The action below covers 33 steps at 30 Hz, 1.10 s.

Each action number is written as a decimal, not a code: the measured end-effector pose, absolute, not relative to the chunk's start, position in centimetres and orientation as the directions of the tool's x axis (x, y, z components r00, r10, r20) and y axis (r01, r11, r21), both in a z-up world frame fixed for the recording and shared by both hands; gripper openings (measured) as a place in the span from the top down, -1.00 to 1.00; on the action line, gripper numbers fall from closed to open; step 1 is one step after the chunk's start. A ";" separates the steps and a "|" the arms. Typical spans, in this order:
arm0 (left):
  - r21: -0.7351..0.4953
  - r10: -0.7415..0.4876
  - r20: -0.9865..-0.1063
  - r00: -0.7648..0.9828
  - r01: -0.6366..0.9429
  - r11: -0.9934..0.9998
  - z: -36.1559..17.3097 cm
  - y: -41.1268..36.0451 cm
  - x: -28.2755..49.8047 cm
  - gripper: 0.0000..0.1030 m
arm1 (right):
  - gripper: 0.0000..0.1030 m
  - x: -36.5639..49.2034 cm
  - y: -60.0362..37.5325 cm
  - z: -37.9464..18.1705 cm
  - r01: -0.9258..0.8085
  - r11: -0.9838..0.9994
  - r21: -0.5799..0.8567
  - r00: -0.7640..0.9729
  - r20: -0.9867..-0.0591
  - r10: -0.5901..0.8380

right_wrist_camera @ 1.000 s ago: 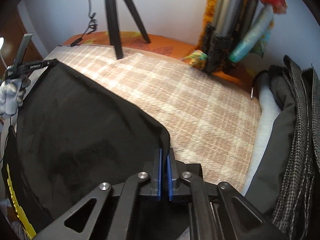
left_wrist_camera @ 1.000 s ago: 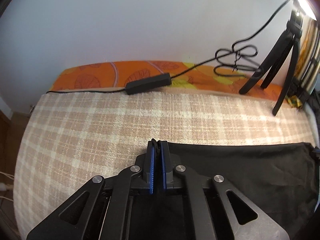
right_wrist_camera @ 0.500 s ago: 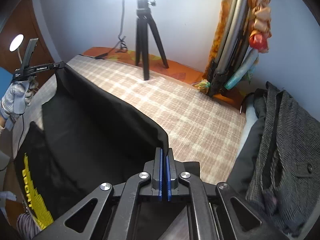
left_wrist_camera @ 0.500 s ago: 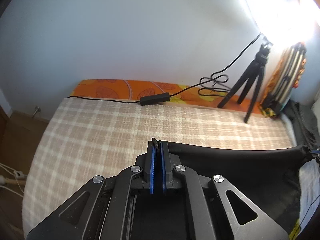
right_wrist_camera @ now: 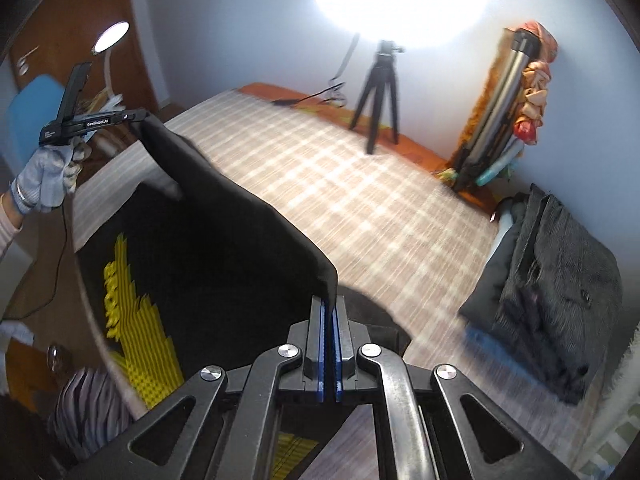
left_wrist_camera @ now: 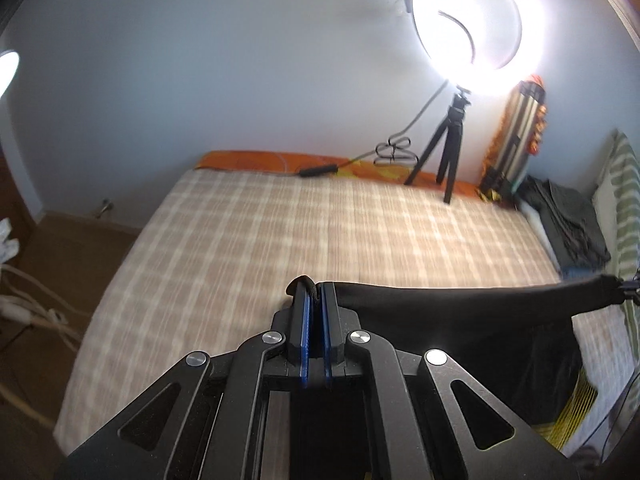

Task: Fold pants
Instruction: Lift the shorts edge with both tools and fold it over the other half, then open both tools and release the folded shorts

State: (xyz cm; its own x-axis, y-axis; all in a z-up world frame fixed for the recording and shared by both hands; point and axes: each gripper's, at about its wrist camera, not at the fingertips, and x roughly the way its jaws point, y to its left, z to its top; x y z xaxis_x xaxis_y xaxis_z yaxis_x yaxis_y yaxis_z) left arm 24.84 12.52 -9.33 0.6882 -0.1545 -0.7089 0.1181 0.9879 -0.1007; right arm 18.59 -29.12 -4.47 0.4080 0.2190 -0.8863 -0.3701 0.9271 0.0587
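Black pants with yellow print hang stretched in the air above the plaid bed. My right gripper is shut on one corner of their top edge. My left gripper is shut on the other corner; it also shows in the right wrist view, held by a gloved hand. In the left wrist view the pants stretch right to the other gripper at the frame edge.
A ring light on a black tripod stands at the bed's far edge, with a cable and control box. Folded dark clothes lie at the bed's right side. Tripod legs and cloth lean in the corner.
Both grippers have risen well above the bed, lifting the pants off it. The pants now hang free between them, with the yellow print showing.
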 end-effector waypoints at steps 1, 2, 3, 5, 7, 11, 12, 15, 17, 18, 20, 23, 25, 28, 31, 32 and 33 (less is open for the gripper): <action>-0.109 -0.156 -0.709 0.688 0.112 0.988 -9.5 12.8 23.4 0.93 | 0.99 17.5 -28.7 -4.6 -0.378 0.924 0.059 0.405 -0.887 0.223; -0.117 -0.157 -0.711 0.686 0.105 0.988 -9.7 13.0 22.2 0.93 | 0.99 16.3 -28.3 -4.8 -0.386 0.921 0.059 0.400 -0.888 0.225; -0.122 -0.158 -0.711 0.685 0.100 0.987 -9.9 13.2 21.2 0.93 | 0.99 15.6 -28.0 -4.9 -0.392 0.918 0.056 0.397 -0.890 0.224; -0.112 -0.148 -0.716 0.682 0.096 0.989 -10.5 13.2 19.0 0.93 | 0.99 13.4 -27.3 -5.3 -0.413 0.910 0.049 0.389 -0.893 0.225; -0.099 -0.137 -0.725 0.675 0.095 0.991 -11.5 13.0 16.7 0.93 | 0.99 11.5 -26.7 -6.0 -0.428 0.903 0.039 0.385 -0.896 0.221; -0.110 -0.140 -0.747 0.650 0.086 0.990 -13.5 13.0 13.5 0.93 | 0.99 7.9 -25.7 -7.8 -0.444 0.896 0.015 0.385 -0.899 0.206; -0.114 -0.140 -0.753 0.643 0.082 0.990 -14.0 13.1 13.0 0.93 | 0.99 7.3 -25.6 -8.2 -0.445 0.895 0.016 0.383 -0.901 0.207; -0.135 -0.145 -0.767 0.625 0.064 0.989 -15.5 13.6 11.4 0.93 | 0.99 5.4 -25.4 -10.0 -0.448 0.894 0.012 0.369 -0.909 0.196; -0.131 -0.141 -0.773 0.618 0.062 0.989 -16.2 13.7 10.5 0.93 | 0.99 4.3 -25.2 -11.0 -0.456 0.890 -0.006 0.364 -0.914 0.180; -0.123 -0.136 -0.776 0.616 0.064 0.990 -16.5 13.6 10.2 0.93 | 0.99 4.0 -25.2 -11.5 -0.458 0.889 -0.008 0.360 -0.916 0.177; -0.106 -0.124 -0.780 0.613 0.065 0.992 -17.0 13.5 9.7 0.93 | 0.99 3.4 -24.9 -12.2 -0.466 0.885 -0.011 0.353 -0.919 0.174; -0.113 -0.129 -0.781 0.611 0.065 0.991 -17.6 13.8 8.8 0.93 | 0.99 3.0 -24.4 -12.8 -0.479 0.877 -0.032 0.352 -0.922 0.158; -0.113 -0.136 -0.787 0.602 0.076 0.991 -18.0 13.9 8.3 0.84 | 0.99 2.9 -24.1 -13.2 -0.485 0.874 -0.042 0.347 -0.926 0.148; -0.102 -0.121 -0.801 0.586 0.065 0.993 -18.5 14.6 7.2 0.74 | 0.99 2.7 -23.9 -13.9 -0.490 0.870 -0.059 0.342 -0.931 0.130; -0.099 -0.097 -0.802 0.590 0.030 0.995 -18.2 15.8 5.9 0.32 | 0.98 2.4 -23.9 -14.3 -0.497 0.865 -0.067 0.341 -0.932 0.124; -0.096 -0.089 -0.798 0.595 0.020 0.995 -17.9 16.2 5.6 0.31 | 0.98 2.3 -23.8 -14.3 -0.503 0.861 -0.074 0.344 -0.931 0.121; -0.095 -0.085 -0.796 0.599 0.014 0.995 -17.5 16.4 5.5 0.31 | 0.98 2.2 -23.8 -14.4 -0.507 0.859 -0.073 0.341 -0.932 0.122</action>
